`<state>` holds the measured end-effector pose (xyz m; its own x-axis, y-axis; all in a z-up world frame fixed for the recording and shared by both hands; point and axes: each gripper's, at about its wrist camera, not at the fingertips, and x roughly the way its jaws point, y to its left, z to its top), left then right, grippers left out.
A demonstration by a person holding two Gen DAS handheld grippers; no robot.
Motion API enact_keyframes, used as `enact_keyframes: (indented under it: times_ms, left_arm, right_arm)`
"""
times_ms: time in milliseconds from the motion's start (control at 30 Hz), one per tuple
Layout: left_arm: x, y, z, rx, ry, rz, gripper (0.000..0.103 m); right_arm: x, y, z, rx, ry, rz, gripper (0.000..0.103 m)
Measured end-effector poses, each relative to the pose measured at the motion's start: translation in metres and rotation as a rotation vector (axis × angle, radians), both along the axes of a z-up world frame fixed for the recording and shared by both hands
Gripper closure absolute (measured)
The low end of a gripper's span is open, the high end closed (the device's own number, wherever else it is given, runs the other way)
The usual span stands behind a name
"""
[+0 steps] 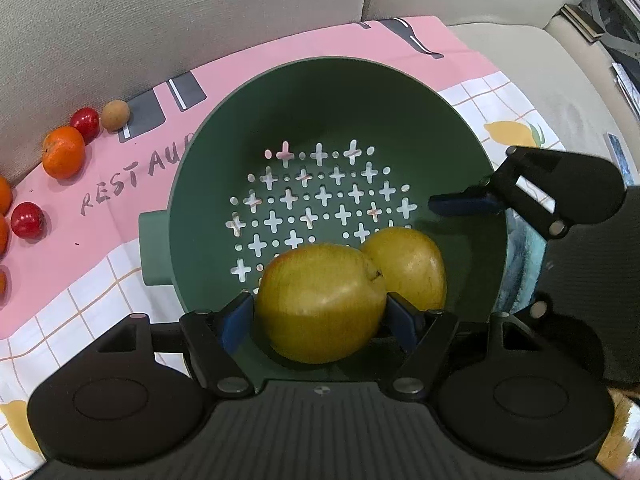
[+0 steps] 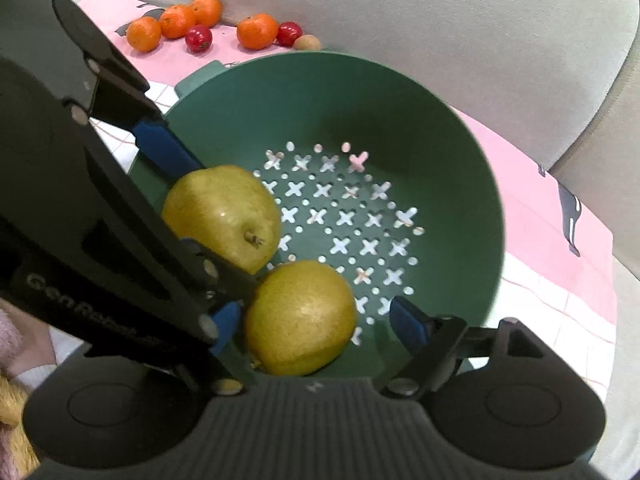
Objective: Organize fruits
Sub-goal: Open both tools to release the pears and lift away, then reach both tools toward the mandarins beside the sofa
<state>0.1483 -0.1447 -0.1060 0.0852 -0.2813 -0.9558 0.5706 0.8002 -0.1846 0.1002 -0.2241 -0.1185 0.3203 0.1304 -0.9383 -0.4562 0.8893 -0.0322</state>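
Observation:
A green colander [image 1: 320, 92] [image 2: 360, 92] with cross-shaped holes stands on a pink and white cloth. Two yellow-green pears lie inside it, touching each other. My left gripper [image 1: 320, 320] [image 2: 188, 204] is shut on the nearer pear [image 1: 320, 304] [image 2: 224, 208], with a blue pad against each side. My right gripper [image 2: 316, 328] stands open around the second pear [image 2: 300, 320] [image 1: 408, 264]. Its right pad is clearly apart from the fruit and its left pad is close beside it. One blue fingertip [image 1: 460, 204] of the right gripper shows in the left wrist view.
Loose fruit lies on the pink cloth [image 1: 100, 200] [image 2: 540, 208] beside the colander's handle side: several tangerines [image 2: 176, 20] [image 1: 64, 152], red fruits [image 2: 198, 38] [image 1: 27, 220] and a small brown fruit [image 2: 307, 43] [image 1: 115, 115]. Beige sofa cushions [image 1: 160, 20] rise behind.

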Motion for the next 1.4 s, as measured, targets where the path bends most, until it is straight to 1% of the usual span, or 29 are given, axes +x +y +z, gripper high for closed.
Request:
enact_keyframes:
  times_ms: [100,200,267,367,433,500,700,933,1133,1400]
  left_arm:
    - [-0.002,-0.002,0.004,0.008,-0.023,0.004,0.02]
    - [-0.002,-0.001,0.015,-0.032,-0.041,0.011,0.018]
    - [-0.003,-0.002,0.023,-0.038,-0.064,0.015,0.018]
    - [-0.007,0.001,0.035,-0.049,-0.101,0.021,0.018]
    - [-0.009,0.006,0.044,-0.066,-0.123,0.032,0.018]
    - [-0.011,0.012,0.053,-0.079,-0.149,0.044,0.018]
    - [-0.017,0.036,0.082,-0.099,-0.244,0.082,0.018]
    - [-0.025,0.068,0.11,-0.106,-0.353,0.133,0.018]
    - [-0.026,0.102,0.128,-0.111,-0.424,0.201,0.018]
    - [-0.02,0.149,0.144,-0.059,-0.52,0.311,0.017]
  right_arm:
    - [-0.002,-0.004,0.005,0.008,-0.014,-0.019,0.02]
    - [-0.002,-0.007,0.013,0.031,-0.029,-0.043,0.017]
    - [-0.004,-0.008,0.02,0.039,-0.044,-0.052,0.016]
    - [-0.009,-0.006,0.031,0.032,-0.091,-0.06,0.011]
    - [-0.013,-0.003,0.039,0.019,-0.131,-0.059,0.01]
    - [-0.016,0.0,0.045,0.004,-0.165,-0.063,0.007]
    - [-0.022,0.007,0.063,0.025,-0.207,-0.124,0.007]
    - [-0.025,0.019,0.077,0.047,-0.225,-0.224,0.006]
    - [-0.026,0.039,0.091,0.119,-0.256,-0.226,0.006]
    - [-0.02,0.077,0.103,0.239,-0.283,-0.22,0.006]
